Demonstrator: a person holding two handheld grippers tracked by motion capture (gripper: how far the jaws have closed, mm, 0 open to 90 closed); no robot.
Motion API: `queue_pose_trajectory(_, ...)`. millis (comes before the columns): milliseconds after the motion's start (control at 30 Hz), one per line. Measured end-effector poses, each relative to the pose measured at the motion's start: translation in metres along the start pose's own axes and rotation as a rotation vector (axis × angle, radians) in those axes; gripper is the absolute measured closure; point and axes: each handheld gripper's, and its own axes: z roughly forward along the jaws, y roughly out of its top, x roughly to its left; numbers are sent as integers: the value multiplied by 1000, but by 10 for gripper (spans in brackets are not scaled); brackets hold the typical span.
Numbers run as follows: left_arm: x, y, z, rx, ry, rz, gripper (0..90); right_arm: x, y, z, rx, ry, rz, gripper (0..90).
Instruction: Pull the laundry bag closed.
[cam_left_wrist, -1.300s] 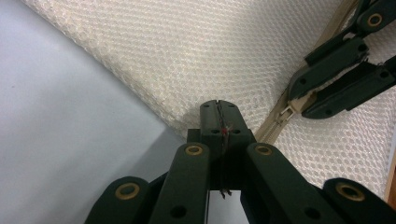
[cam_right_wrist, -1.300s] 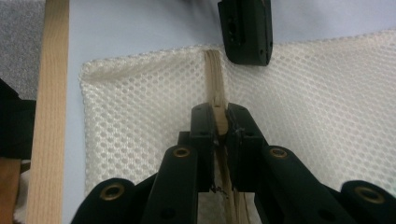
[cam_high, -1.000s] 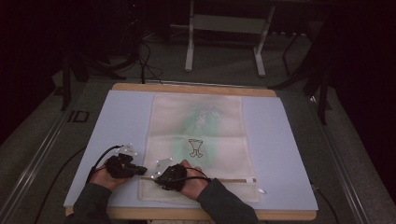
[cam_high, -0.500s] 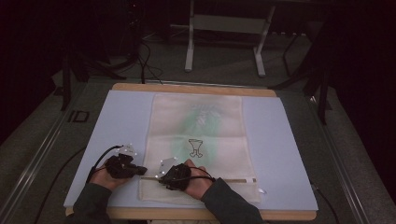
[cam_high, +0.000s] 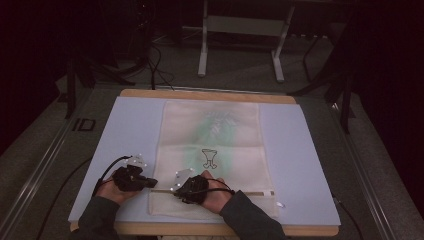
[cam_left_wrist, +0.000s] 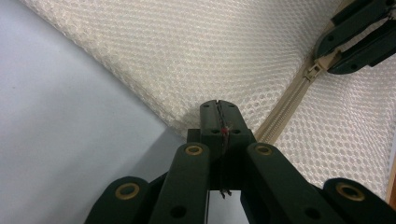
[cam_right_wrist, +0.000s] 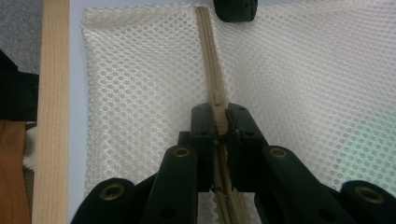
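- Mesh laundry bag (cam_high: 212, 150) lies flat on the blue mat (cam_high: 130, 125) at the table's near middle, its zipper (cam_right_wrist: 212, 60) running along the near end.
- Step in hand, as judged: drawing the zipper slider (cam_right_wrist: 219, 116) along its track. The pull should follow the track line, with the bag corner kept anchored and taut.
- Right gripper (cam_right_wrist: 219, 122): jaws closed on the slider.
- Left gripper (cam_left_wrist: 218, 112): jaws closed, pinching the bag's mesh edge beside the zipper end.
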Motion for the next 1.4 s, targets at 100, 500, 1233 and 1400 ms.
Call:
queue_pose_trajectory(100,0,0,0,-1,0,-1,900,0,-1,-1,6,-1,-10,821)
queue_pose_trajectory(500,0,0,0,2,1,0,900,1,-6,-10,22,-7,-23,822)
queue_pose_trajectory(1233,0,0,0,1,-1,-1,900,-4,-21,-24,36,3,-2,821)
queue_pose_trajectory(1400,0,0,0,1,-1,-1,900,-5,-25,-27,34,4,4,821)
